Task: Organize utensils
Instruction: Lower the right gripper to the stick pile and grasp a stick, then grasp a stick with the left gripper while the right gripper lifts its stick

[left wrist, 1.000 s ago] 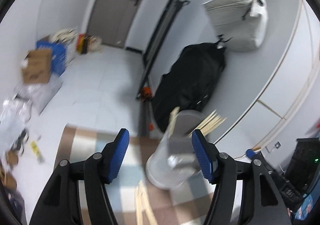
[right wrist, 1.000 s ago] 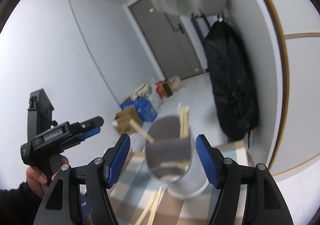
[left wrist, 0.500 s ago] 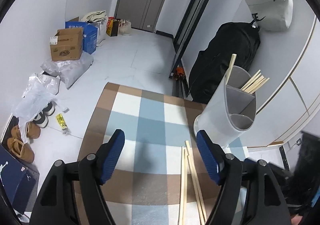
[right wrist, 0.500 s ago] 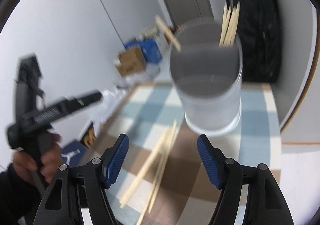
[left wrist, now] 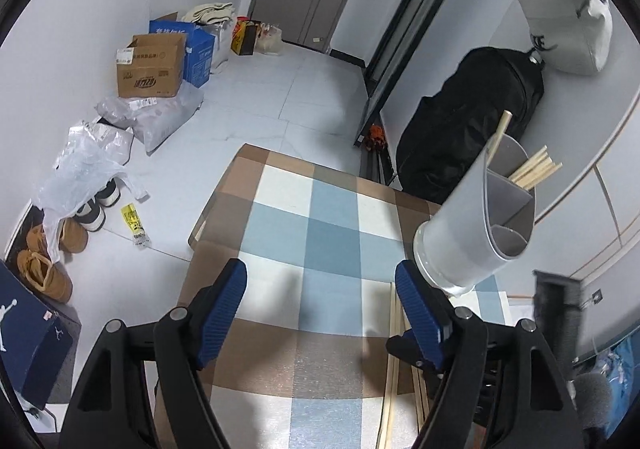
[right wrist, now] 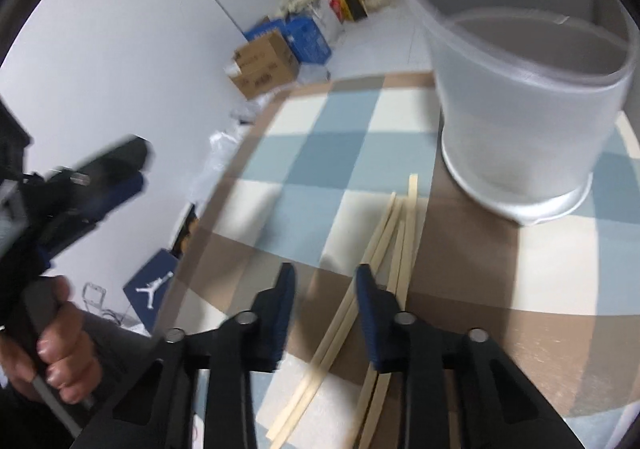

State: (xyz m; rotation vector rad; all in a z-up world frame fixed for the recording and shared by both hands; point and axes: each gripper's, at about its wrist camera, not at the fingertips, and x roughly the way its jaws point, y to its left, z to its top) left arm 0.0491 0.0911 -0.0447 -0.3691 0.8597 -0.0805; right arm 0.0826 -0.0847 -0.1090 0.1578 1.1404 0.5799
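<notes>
Chopsticks point(right wrist: 384, 249) lie loose in a bunch on the checked tablecloth point(right wrist: 320, 153), closest to us and just in front of the grey holder point(right wrist: 520, 121). Our right gripper point(right wrist: 325, 277) points down at them with its jaws closing to a narrow gap; the sticks run past the right finger, and nothing sits between the pads. Our left gripper point(left wrist: 320, 281) hovers over the cloth with its jaws spread wide and empty, the same sticks point(left wrist: 394, 361) showing beside its right finger. Beyond stands the holder point(left wrist: 472, 233), divided into compartments, with more chopsticks point(left wrist: 534, 169) upright in its far section and a single stick at its rim. Farther back, a black bag point(left wrist: 464, 121) leans against the wall.
</notes>
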